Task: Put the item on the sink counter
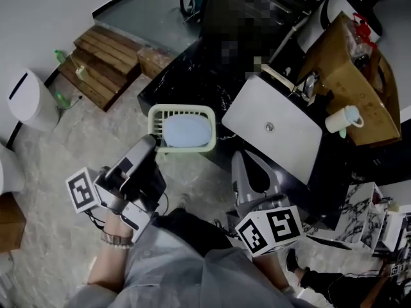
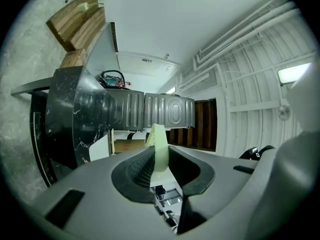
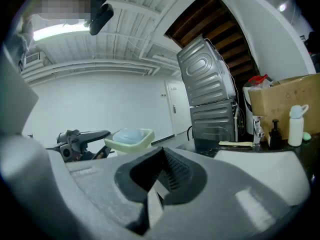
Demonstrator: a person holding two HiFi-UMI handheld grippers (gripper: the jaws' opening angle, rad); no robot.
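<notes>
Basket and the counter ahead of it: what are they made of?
Basket: looks like moulded plastic, pale green and matte, going by the thin slotted walls and rounded rim.
Counter: black stone or a stone-look surface, glossy, with white veining and reflections. Can't tell real marble from laminate.

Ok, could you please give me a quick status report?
Left gripper shut on green basket rim, blue item inside. Right gripper shut, empty. Basket in air near sink counter, nothing between.
</notes>
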